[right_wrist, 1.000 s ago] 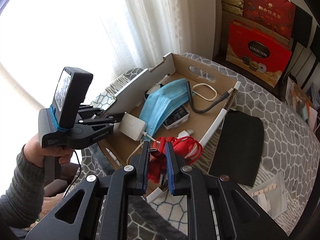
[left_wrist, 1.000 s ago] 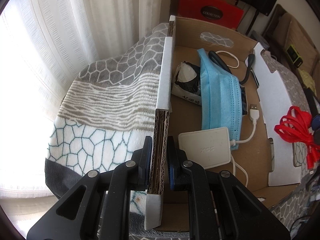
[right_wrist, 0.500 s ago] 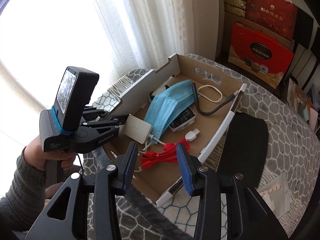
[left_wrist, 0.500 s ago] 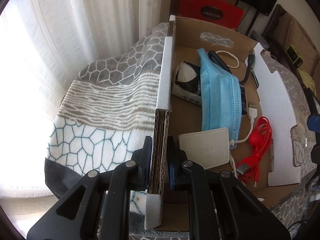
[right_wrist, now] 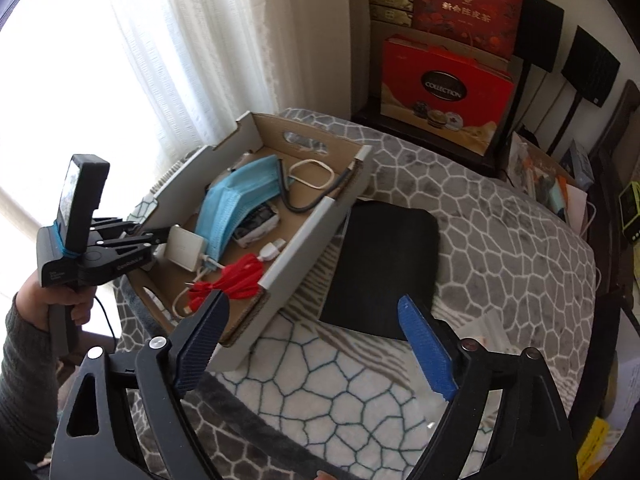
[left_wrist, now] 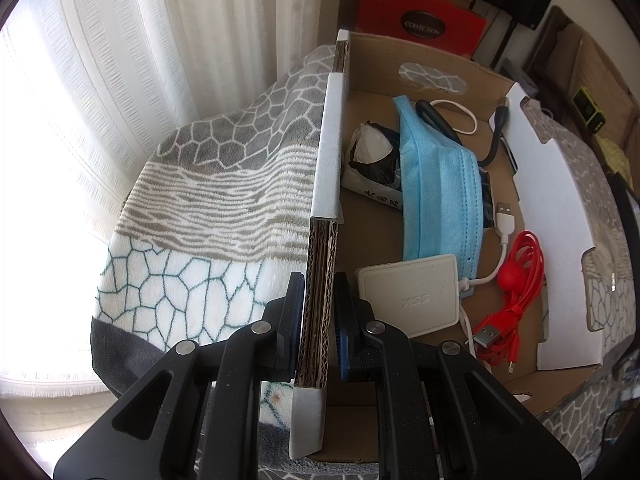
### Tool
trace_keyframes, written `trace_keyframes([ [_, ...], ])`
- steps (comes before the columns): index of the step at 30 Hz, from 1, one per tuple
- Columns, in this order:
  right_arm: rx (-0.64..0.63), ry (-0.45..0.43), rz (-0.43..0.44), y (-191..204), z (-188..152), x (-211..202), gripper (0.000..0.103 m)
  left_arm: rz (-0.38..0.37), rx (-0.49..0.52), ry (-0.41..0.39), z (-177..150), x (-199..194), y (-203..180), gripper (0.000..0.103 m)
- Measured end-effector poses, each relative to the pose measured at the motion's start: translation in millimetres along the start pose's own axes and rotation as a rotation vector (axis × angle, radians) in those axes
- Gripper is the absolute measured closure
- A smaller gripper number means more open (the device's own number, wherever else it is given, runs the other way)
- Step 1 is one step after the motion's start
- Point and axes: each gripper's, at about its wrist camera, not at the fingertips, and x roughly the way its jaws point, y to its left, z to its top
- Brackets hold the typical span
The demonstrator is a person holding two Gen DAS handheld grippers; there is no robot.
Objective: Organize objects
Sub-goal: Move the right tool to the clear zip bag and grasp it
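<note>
Red cable (left_wrist: pixel 516 280) (bundled) lies lengthwise in box (left_wrist: pixel 324 184).

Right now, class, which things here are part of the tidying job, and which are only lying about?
Part of the job:
box
red cable
mask
white charger
black pad
left gripper, clamped on the box wall
right gripper, open

Lying about:
blanket
red gift box
curtain
</note>
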Motion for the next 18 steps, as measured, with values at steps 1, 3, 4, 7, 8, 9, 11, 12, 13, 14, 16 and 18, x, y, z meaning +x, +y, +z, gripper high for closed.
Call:
trace_keyframes([
  [1, 0.013, 0.003, -0.02, -7.3, -1.5, -0.8, 0.004, 0.0, -0.001, 0.0, 0.0, 0.0, 0.0, 0.091],
  [3, 0.042, 0.002, -0.042, -21.8, -5.1, -3.3, 0.001, -0.001, -0.001, 0.0, -0.1, 0.2, 0.1, 0.091],
  [4, 0.06, 0.006, -0.046, -29.4, -6.7, -3.9, 0.001, -0.002, -0.001, 0.0, -0.1, 0.4, 0.3, 0.091],
  [7, 0.112, 0.011, -0.07, -52.3, -12.2, -6.9, 0.001, -0.002, 0.0, 0.001, -0.2, 0.8, 0.6, 0.091],
  [8, 0.128, 0.013, -0.08, -59.8, -14.3, -7.8, 0.001, -0.001, 0.0, 0.001, -0.4, 0.8, 0.6, 0.091],
  [9, 0.145, 0.016, -0.091, -67.8, -16.9, -8.1, 0.001, -0.002, 0.0, 0.0, -0.3, 0.8, 0.7, 0.091],
  [11, 0.18, 0.024, -0.113, -83.5, -23.3, -7.9, 0.001, -0.002, -0.001, 0.0, -0.4, 0.7, 0.7, 0.091],
  [12, 0.194, 0.028, -0.122, -91.3, -27.0, -7.7, 0.001, -0.002, -0.001, 0.0, -0.4, 0.7, 0.6, 0.091],
  [13, 0.208, 0.033, -0.133, -99.0, -31.0, -7.4, 0.001, -0.002, -0.001, 0.0, -0.3, 0.7, 0.5, 0.091],
  [14, 0.221, 0.038, -0.143, -106.0, -34.9, -6.7, 0.001, -0.002, -0.001, 0.0, -0.4, 0.7, 0.5, 0.091],
  [16, 0.234, 0.047, -0.163, -117.5, -42.0, -4.8, 0.001, -0.001, 0.0, 0.0, -0.2, 0.7, 0.6, 0.091],
  [18, 0.244, 0.058, -0.182, -128.7, -48.1, -2.0, 0.001, -0.003, -0.001, 0.001, -0.3, 0.8, 0.9, 0.091],
])
